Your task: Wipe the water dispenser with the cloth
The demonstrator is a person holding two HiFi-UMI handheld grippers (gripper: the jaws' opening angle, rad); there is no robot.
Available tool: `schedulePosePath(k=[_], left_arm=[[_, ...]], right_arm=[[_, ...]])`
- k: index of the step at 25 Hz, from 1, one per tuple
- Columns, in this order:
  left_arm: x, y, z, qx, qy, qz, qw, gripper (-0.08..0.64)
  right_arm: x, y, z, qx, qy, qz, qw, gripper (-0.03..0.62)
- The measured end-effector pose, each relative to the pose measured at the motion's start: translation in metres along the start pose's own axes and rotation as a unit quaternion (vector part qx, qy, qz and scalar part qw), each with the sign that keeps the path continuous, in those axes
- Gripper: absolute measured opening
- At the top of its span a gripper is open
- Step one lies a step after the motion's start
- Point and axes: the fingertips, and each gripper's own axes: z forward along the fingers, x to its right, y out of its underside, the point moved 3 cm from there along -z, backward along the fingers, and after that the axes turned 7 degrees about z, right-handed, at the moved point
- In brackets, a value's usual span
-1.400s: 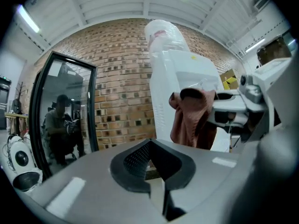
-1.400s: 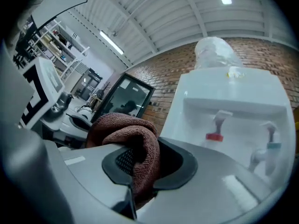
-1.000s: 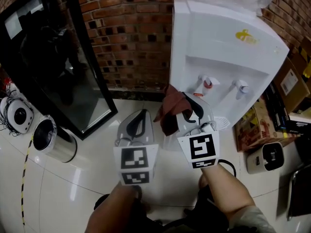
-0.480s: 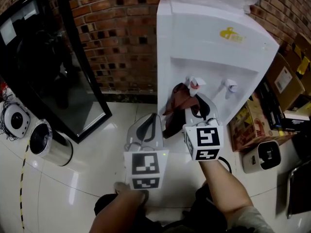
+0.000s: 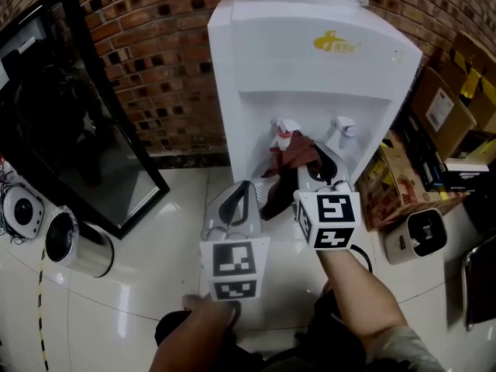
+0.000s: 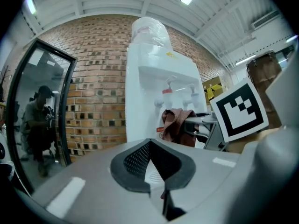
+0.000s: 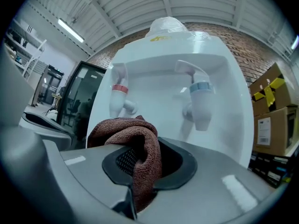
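Cloth [image 5: 291, 160] nearer the yellow-logoed dispenser [image 5: 310, 64] — right fingers [image 7: 181, 168] pinch it, left fingers [image 6: 133, 164] closed, empty.

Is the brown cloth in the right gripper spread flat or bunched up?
Bunched up: the cloth is a crumpled lump, folded over itself, pinched in the right gripper's jaws.

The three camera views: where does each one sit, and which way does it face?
Head view: on the person's head, looking steeply down at the water dispenser; both forearms, left tongs and right tongs show.
Left gripper view: rides the left tongs, facing the dispenser along its own jaws; the right tongs' marker cube shows.
Right gripper view: rides the right tongs, facing the taps; its jaws clamp the cloth.
Shared: all three show dispenser and cloth.
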Motion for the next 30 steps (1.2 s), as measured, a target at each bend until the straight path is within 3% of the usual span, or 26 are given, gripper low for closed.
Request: schedulePosePath(k=[10, 18, 30], left_arm=[[0.048, -0.008, 0.018, 0.01, 0.037, -0.015, 0.9991, 0.0], [0.067, 0.001, 0.029, 0.0, 0.042, -0.006, 0.9991, 0.0], [0.12, -0.021, 0.04, 0.029, 0.084, -0.034, 0.9955, 0.0]], right_arm=[[0.056, -0.002, -0.021, -0.027, 0.065, 0.009, 0.997, 0.075], [0.076, -0.01, -0.035, -0.027, 0.082, 0.007, 0.996, 0.075], [0.126, -0.02, -0.081, -0.012, 0.13, -0.045, 0.99, 0.075]])
